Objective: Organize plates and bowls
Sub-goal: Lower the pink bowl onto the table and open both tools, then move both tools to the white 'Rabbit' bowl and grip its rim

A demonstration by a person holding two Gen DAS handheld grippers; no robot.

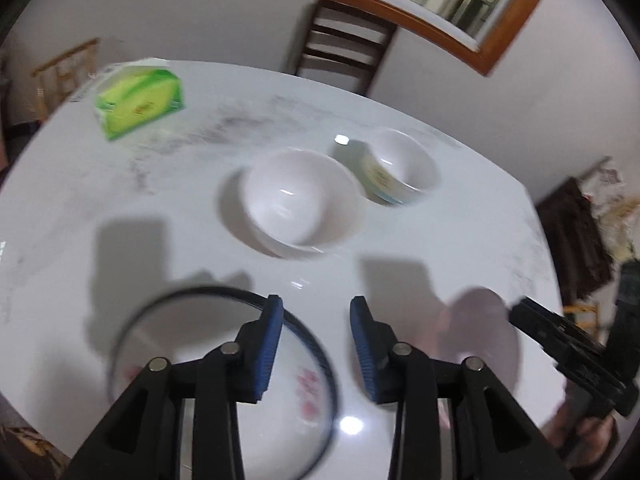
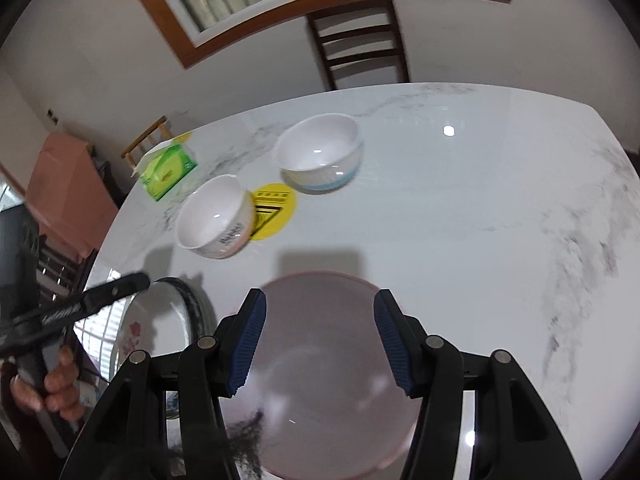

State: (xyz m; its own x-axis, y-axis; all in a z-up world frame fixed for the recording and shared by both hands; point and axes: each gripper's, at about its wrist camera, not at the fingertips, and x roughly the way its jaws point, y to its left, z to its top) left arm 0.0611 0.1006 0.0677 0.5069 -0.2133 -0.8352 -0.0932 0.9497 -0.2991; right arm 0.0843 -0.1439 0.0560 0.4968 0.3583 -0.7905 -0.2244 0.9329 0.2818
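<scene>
A white plate with a dark rim and pink flowers [image 1: 208, 360] lies at the near left of the marble table [image 1: 460, 240]; it also shows in the right wrist view [image 2: 160, 332]. My left gripper [image 1: 317, 344] hovers open over its right edge, empty. A pinkish plate [image 2: 320, 360] lies under my right gripper [image 2: 320, 344], which is open and empty above it; it shows faintly in the left wrist view [image 1: 476, 344]. Two white bowls stand further back: the nearer [image 1: 300, 200] [image 2: 216, 220], the farther [image 1: 400, 170] [image 2: 320, 156].
A green tissue box [image 1: 140, 102] [image 2: 168, 170] sits at the far left of the table. A round yellow sticker [image 2: 276, 210] lies between the bowls. A dark wooden chair [image 2: 360, 44] stands behind the table under a window.
</scene>
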